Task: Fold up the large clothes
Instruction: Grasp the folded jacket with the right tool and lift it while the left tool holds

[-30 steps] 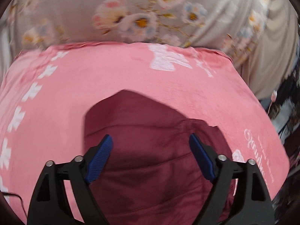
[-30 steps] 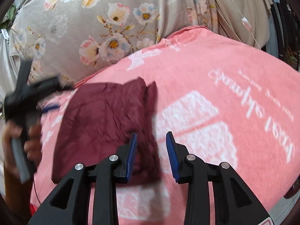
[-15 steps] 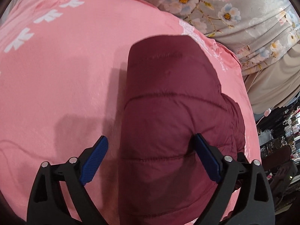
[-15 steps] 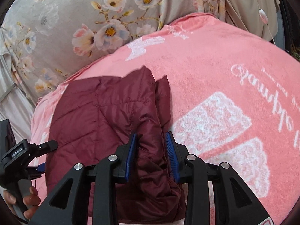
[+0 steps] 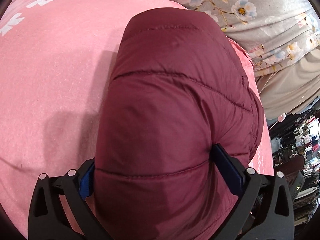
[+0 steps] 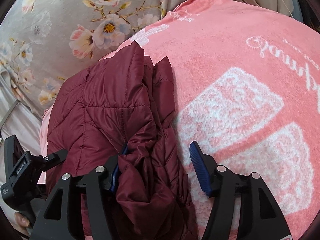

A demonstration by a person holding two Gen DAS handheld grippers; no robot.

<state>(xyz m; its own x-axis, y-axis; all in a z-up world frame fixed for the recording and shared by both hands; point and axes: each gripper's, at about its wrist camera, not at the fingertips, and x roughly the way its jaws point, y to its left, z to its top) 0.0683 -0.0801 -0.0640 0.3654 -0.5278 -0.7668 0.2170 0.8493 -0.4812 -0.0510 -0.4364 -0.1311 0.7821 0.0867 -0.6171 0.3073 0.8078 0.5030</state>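
A maroon quilted puffer jacket (image 5: pixel 170 100) lies folded into a thick bundle on a pink blanket (image 5: pixel 50 70). My left gripper (image 5: pixel 154 172) is open wide, its jaws on either side of the bundle's near end. In the right wrist view the jacket (image 6: pixel 112 104) sits left of centre. My right gripper (image 6: pixel 158 166) is open, with the jacket's loose folded edge lying between its jaws. The left gripper's body (image 6: pixel 24 168) shows at the lower left of the right wrist view.
The pink blanket (image 6: pixel 240 80) with white prints covers the surface. Grey floral fabric (image 6: pixel 70 20) lies behind it. Beige fabric (image 5: pixel 290 84) and dark clutter (image 5: pixel 300 150) are at the right edge of the left wrist view.
My left gripper has moved in until the bundle sits between its jaws. My right gripper has opened wider and moved onto the jacket's edge.
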